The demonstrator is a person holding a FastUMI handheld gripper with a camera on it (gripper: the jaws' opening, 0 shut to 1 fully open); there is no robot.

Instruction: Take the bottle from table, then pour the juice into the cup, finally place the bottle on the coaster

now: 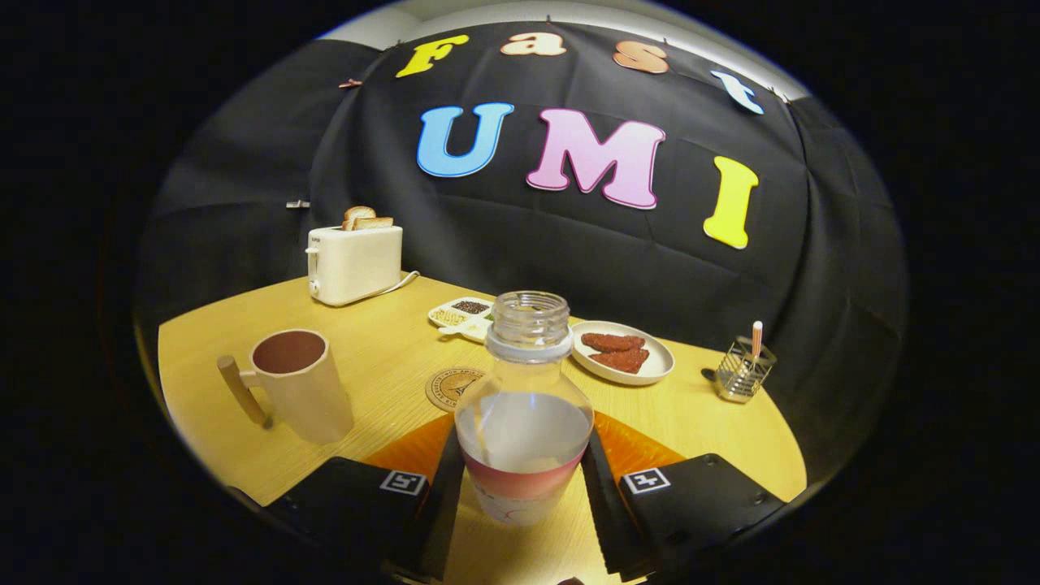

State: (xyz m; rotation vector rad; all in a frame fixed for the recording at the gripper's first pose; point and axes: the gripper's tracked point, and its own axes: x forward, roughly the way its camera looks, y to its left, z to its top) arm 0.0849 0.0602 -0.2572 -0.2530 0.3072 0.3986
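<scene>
Clear plastic bottle (524, 406), uncapped and partly filled with pale juice, standing between the fingers of the tongs (524, 487) on the yellow wood-grain counter (390, 341).

The tongs bracket the bottle at its pink label band, both fingers lying against or very near its sides; whether they already press on it cannot be told. The bottle is thin-walled, smooth and round, probably light and liable to dent or slip, so a hold low on the labelled waist, below the liquid line, looks best; being open, it must stay upright until tipped. Beyond the fingers, to one side, stands the cream ceramic cup (301, 382) with wooden peg handle, matte and rigid; directly behind the bottle lies the flat round wooden coaster (452, 387), engraved, partly hidden.
</scene>
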